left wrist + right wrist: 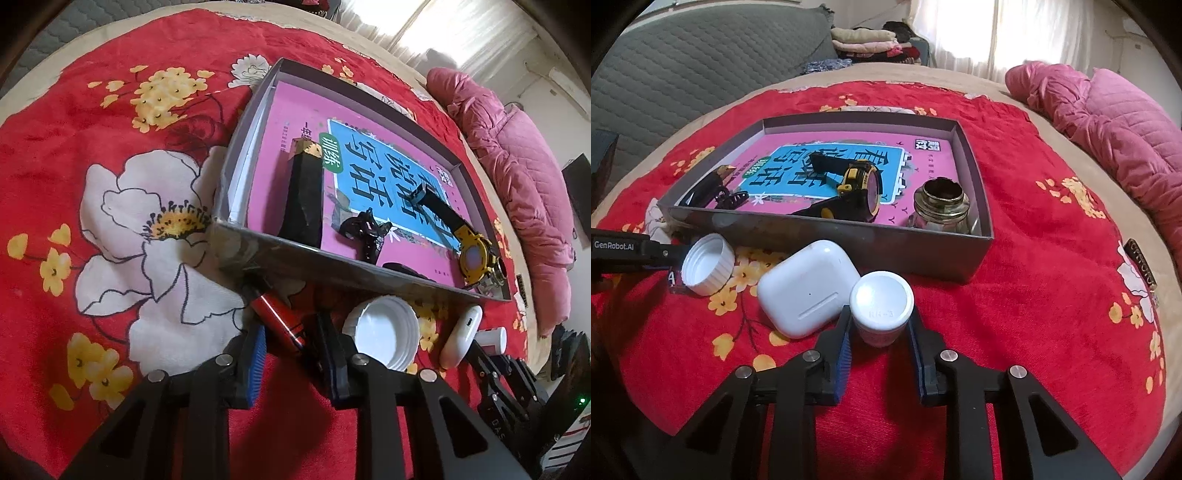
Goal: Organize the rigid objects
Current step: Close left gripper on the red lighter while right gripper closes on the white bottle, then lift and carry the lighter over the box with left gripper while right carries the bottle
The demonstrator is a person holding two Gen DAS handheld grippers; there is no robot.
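A grey box (849, 240) holds a pink book, a yellow-black watch (858, 188), a black clip (729, 197), a dark stick (303, 199) and a glass jar (940, 208). In front of it on the red cloth lie a white cap (707, 267), a white earbud case (807, 286) and a small white bottle (881, 304). My right gripper (879, 321) is open with the bottle between its fingers. My left gripper (290, 332) is open around a red tube (279, 319) that lies by the box's near wall (332, 266).
A pink padded jacket (1108, 122) lies at the right of the bed. A grey quilted headboard (683, 66) and folded clothes (871, 42) stand behind. The left gripper's body (624, 251) reaches in from the left beside the cap.
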